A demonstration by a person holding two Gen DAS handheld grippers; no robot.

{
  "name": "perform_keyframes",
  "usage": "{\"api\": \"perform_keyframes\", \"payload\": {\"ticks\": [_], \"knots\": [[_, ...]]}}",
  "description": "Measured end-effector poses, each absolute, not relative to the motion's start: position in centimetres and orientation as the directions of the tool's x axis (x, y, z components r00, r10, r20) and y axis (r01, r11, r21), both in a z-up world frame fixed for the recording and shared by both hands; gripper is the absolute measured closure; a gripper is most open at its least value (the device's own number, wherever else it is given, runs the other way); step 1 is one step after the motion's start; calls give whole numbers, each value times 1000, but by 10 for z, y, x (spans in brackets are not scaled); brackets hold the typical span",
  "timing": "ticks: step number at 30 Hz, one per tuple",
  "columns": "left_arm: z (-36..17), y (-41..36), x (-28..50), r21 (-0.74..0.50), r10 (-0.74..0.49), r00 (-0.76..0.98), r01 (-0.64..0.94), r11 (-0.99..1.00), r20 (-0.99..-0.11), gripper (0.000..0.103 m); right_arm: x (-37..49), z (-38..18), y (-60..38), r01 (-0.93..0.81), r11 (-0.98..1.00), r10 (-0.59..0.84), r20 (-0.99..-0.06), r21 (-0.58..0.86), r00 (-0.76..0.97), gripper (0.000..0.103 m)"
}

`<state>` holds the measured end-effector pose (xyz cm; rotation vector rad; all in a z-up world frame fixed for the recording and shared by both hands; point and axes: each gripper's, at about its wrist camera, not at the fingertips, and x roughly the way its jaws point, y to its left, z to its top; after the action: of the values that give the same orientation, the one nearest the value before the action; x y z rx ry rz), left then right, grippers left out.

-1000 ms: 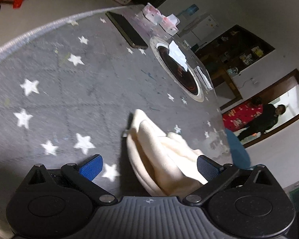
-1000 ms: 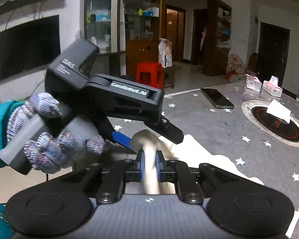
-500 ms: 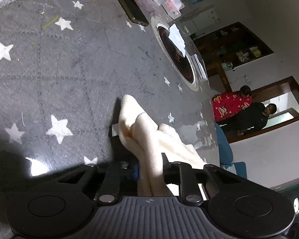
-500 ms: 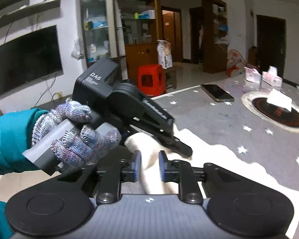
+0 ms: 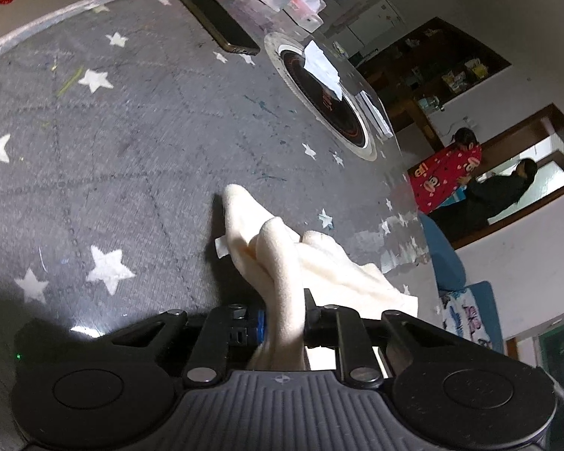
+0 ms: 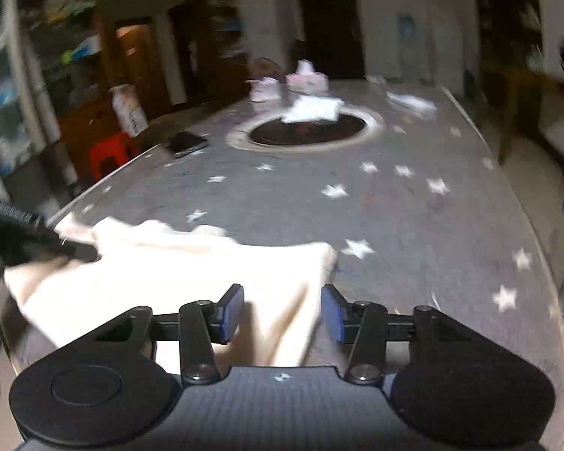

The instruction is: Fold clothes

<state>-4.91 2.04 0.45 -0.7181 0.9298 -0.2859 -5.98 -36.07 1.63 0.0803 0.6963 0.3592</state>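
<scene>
Left gripper pinching the cream garment while the right one is letting go.

The left gripper is clamping a bunched fold of the cream garment, which is lying on the star-patterned table on the near side of the round burner. The right gripper is spreading its jaws above the cloth's near edge, its pads clear of the fabric.
</scene>
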Motion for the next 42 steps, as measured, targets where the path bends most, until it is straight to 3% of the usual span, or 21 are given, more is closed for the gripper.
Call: {"api": "perform_keyframes", "payload": {"ticks": [6,7,8,10,11,12,28,42], "knots": [[8,17,-48,-645,-498,577,-66,761,-647,85,-47,2,-364,-276,916,400,-607,291,687,54],[8,16,-47,-642,-497,577,-65,764,-649,85,-45,2,-359,-291,910,414,-604,296,681,57],[9,15,-46,-638,-495,577,-61,767,-650,85,-46,3,-356,-302,908,419,-602,291,680,69],[12,12,-44,-630,-492,577,-52,775,-652,86,-48,3,-350,-324,903,429,-598,281,677,79],[14,11,-43,-628,-492,579,-44,777,-650,86,-51,6,-348,-329,904,427,-590,272,685,89],[17,9,-42,-624,-493,582,-33,781,-647,87,-53,10,-349,-327,903,430,-581,279,690,92],[71,-70,3,-559,-559,582,206,803,-590,89,-72,76,-400,-244,956,293,-457,165,840,94],[71,-145,69,-490,-574,553,311,815,-604,89,-29,73,-453,-114,987,156,-468,115,870,94]]}}
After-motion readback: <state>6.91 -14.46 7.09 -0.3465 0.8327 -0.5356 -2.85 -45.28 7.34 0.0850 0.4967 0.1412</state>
